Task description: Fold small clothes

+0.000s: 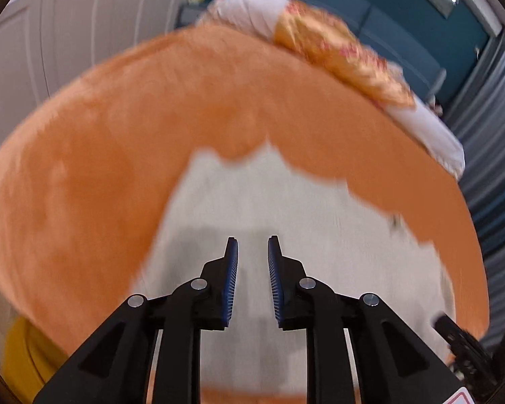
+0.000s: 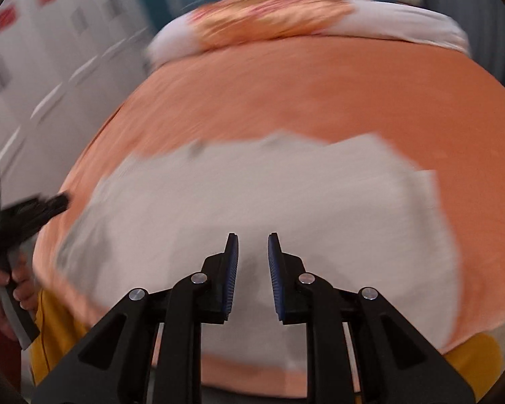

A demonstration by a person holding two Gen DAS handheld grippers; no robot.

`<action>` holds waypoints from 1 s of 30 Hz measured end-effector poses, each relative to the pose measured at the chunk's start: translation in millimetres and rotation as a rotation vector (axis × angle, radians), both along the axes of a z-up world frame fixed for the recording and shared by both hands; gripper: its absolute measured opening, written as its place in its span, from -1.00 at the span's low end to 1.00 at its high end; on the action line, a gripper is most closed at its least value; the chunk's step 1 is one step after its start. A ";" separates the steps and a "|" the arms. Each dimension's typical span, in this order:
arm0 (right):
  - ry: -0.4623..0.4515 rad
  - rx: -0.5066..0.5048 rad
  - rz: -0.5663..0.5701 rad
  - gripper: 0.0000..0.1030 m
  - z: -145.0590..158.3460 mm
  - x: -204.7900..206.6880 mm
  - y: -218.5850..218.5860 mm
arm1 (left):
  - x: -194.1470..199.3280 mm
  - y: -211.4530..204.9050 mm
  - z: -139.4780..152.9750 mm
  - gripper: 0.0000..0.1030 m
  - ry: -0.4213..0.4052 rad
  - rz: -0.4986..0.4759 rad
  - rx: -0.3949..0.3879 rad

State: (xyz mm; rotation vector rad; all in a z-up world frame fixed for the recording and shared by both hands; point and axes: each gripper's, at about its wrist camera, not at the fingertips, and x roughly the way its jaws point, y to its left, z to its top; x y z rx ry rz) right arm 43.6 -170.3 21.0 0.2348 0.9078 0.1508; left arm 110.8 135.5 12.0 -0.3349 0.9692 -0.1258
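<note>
A white garment [image 1: 286, 208] lies spread on an orange bed cover [image 1: 101, 168]; it also shows in the right wrist view [image 2: 252, 195], blurred by motion. My left gripper [image 1: 252, 245] is open and empty, hovering over the near part of the garment. My right gripper [image 2: 252, 242] is open and empty, above the garment's near middle. The left gripper also shows in the right wrist view [image 2: 47, 203] at the garment's left edge, held by a hand. A black part at the lower right of the left wrist view [image 1: 454, 333] looks like the right gripper.
The orange bed cover [image 2: 320, 101] fills most of both views. A white pillow with a gold patterned cloth [image 1: 336, 50] lies at the bed's far end, also in the right wrist view [image 2: 269, 17]. White cupboard doors [image 1: 67, 17] stand left. A yellow sheet [image 2: 54, 330] hangs at the bed's near edge.
</note>
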 end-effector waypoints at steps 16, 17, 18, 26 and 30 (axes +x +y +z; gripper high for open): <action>0.113 -0.010 0.039 -0.58 -29.7 -5.1 22.6 | -38.9 10.0 -52.8 -0.57 0.087 0.005 -0.057; 0.106 -0.005 0.033 -0.53 -26.4 -8.7 19.7 | -41.4 15.6 -49.1 -0.51 0.089 0.020 -0.098; 0.100 0.001 0.030 -0.54 -20.7 -10.2 20.8 | -44.1 21.4 -45.5 -0.48 0.085 0.039 -0.125; 0.175 -0.015 0.039 -0.54 -35.9 28.1 38.3 | -52.3 92.2 -31.1 0.13 0.033 0.277 -0.261; 0.185 -0.057 0.036 -0.54 -55.1 41.8 47.3 | -28.9 95.5 -58.6 0.27 0.138 0.274 -0.264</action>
